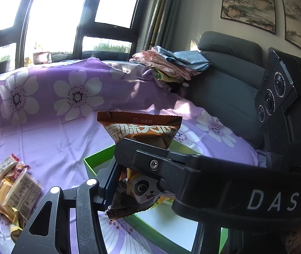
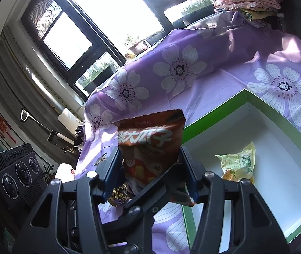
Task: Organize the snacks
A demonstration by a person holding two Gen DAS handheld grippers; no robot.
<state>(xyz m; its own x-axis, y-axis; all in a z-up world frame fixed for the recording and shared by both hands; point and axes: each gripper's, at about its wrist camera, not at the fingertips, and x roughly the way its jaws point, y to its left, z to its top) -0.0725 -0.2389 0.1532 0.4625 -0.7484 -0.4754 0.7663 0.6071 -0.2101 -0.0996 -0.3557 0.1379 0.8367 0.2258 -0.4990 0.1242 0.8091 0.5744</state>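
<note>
We have both tools, left (image 1: 129, 175) and right (image 2: 150, 175), clamped on one packet (image 2: 150, 144) above the box (image 2: 214, 116); light, crinkly, slippery, so grip mid-body.

Box floor: green box (image 2: 214, 118) mostly bare, one yellow packet (image 2: 238, 162) inside.
Left of box: snack pile (image 1: 12, 190) blocks the bed sheet (image 1: 55, 139).

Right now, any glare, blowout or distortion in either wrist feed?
Left wrist: window panes blown out white, floral sheet sunlit in patches, fisheye bends the frames. Right wrist: window also clipped, brown snack packet backlit and dim, white box interior bright but readable.
</note>
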